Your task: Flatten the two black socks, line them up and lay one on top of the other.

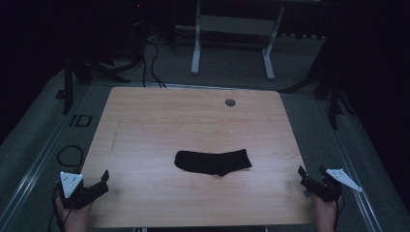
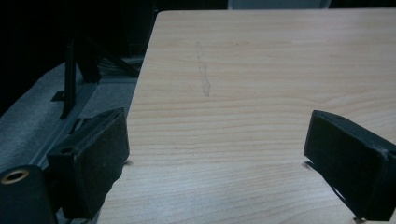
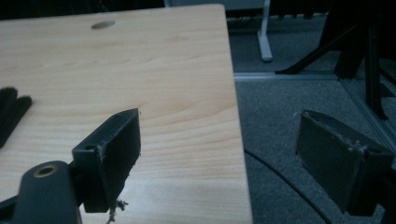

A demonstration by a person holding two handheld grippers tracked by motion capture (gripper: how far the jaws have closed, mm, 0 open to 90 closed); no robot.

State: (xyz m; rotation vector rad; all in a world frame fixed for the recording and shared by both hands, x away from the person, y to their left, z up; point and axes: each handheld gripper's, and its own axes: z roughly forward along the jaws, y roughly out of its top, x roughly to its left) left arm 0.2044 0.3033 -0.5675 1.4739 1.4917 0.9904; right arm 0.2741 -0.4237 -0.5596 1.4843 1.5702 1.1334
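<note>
While both grippers' fingers (image 2: 100, 154) spread, a black sock (image 1: 212, 162) lies on the wooden table (image 1: 159, 121).

The high view looks forward and down from above the near edge, taking in the whole pale wooden table (image 1: 145, 121). Each gripper view sits low and close at a near corner, facing forward across that same tabletop.

A plain black sock (image 1: 213, 162) lies at centre frame on a pale wood-grain table (image 1: 159, 121), a small grey disc (image 1: 230, 102) near its upper edge; black grippers at lower left (image 1: 103, 181) and lower right (image 1: 308, 177) carry pale grey plates over grey carpet (image 1: 232, 67).
</note>
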